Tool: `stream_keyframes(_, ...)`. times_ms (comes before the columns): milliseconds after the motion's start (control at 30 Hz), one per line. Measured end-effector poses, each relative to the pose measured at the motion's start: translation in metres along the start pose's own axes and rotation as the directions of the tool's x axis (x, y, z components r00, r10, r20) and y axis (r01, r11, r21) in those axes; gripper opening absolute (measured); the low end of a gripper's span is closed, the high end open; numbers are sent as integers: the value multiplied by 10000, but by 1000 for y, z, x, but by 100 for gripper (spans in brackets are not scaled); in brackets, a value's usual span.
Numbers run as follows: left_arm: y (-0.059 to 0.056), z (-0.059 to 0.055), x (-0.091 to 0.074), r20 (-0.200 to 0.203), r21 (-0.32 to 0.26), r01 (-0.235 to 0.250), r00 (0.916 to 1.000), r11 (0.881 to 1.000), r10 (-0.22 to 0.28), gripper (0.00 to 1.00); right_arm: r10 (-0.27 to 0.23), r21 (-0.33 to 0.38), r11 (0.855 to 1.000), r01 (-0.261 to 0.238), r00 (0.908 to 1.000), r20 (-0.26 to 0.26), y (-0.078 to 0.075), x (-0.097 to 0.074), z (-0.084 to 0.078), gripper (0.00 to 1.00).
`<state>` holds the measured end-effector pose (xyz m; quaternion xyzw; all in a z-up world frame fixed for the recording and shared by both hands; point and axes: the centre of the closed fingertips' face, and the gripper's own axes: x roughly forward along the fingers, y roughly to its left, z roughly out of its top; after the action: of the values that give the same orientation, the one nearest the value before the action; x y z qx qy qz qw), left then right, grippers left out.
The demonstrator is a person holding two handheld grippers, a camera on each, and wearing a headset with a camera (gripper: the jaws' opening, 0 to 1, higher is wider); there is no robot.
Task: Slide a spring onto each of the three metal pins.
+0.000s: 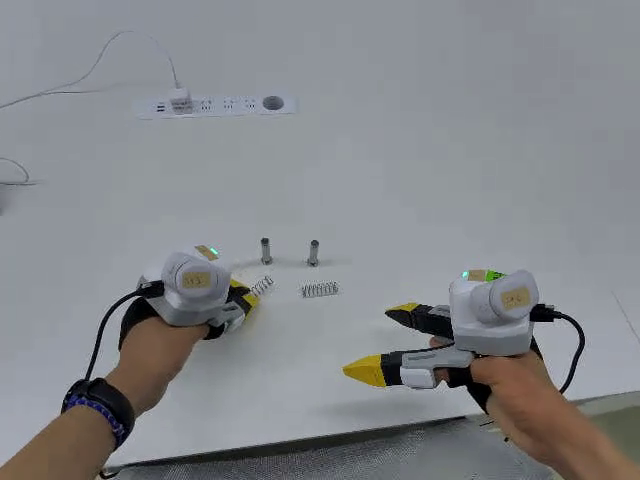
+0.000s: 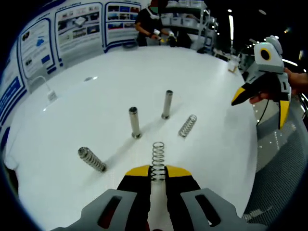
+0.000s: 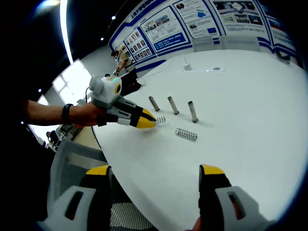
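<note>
My left gripper (image 1: 246,294) (image 2: 153,170) is shut on one end of a small spring (image 1: 262,286) (image 2: 158,158) that sticks out forward over the table. Two bare upright metal pins (image 1: 266,250) (image 1: 313,252) (image 2: 134,122) (image 2: 166,104) stand just beyond it. A third pin (image 2: 91,160) (image 3: 154,103) to their left wears a spring. A loose spring (image 1: 320,290) (image 2: 187,125) (image 3: 186,134) lies flat in front of the bare pins. My right gripper (image 1: 385,342) (image 3: 155,173) hovers open and empty to the right, pointing left.
A white power strip (image 1: 215,104) with a plugged cable lies at the back of the white table (image 1: 450,180). The table's front edge and a grey mesh surface (image 1: 330,455) run just under my hands. People stand at far benches (image 2: 154,21).
</note>
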<state>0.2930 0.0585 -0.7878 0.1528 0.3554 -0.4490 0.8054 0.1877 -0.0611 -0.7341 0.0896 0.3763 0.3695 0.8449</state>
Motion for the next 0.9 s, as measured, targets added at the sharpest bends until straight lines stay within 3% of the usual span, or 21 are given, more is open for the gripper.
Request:
stream_keyframes(367,-22,-3,-35,459,-233,118,9989,9997,-107,10,497,358,9980,-512,9979,407,10,7,15,72)
stream_keyframes(633,-37,12,-61,990,-237,23,9951,9997,1,10,958,271,9949,-969,9946,390,23,17,19,70)
stream_keyframes(900,-45,18,-69,1156,-16,135,9932,9999,-132,10,1316,412,9900,-1352,9879,818,29,20,37,69)
